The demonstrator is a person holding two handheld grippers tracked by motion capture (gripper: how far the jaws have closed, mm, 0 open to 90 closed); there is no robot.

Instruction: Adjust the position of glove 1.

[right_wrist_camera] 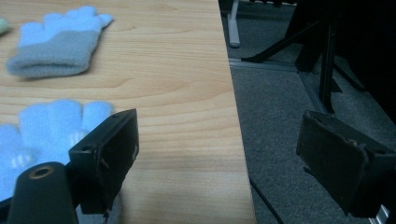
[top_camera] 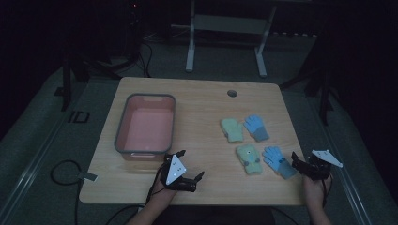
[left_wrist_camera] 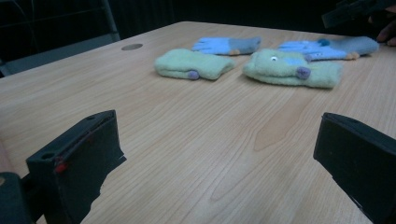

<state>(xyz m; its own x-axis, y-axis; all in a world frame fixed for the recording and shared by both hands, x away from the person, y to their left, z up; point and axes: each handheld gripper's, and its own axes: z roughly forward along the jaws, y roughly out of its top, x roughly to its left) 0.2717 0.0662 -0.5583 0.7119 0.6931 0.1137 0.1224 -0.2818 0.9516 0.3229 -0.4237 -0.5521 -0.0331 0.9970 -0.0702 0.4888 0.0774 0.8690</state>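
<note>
No legible writing, left gripper (top_camera: 187, 169) jaws wide and empty near pink bin (top_camera: 123, 123), right gripper (top_camera: 300, 161) jaws wide and empty beside near blue glove (top_camera: 278, 161), googly eye on near green mitten (left_wrist_camera: 275, 65) in left gripper view.

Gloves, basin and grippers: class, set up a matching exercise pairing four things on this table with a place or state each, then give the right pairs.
Things:
1. pink basin
2. near blue glove
3. far green glove
4. left gripper

Descriptions:
A. jaws open, nothing between them
B. beside the right gripper
C. empty, on the table's left part
D. left of the far blue glove

Pairs: 1-C, 2-B, 3-D, 4-A
</note>
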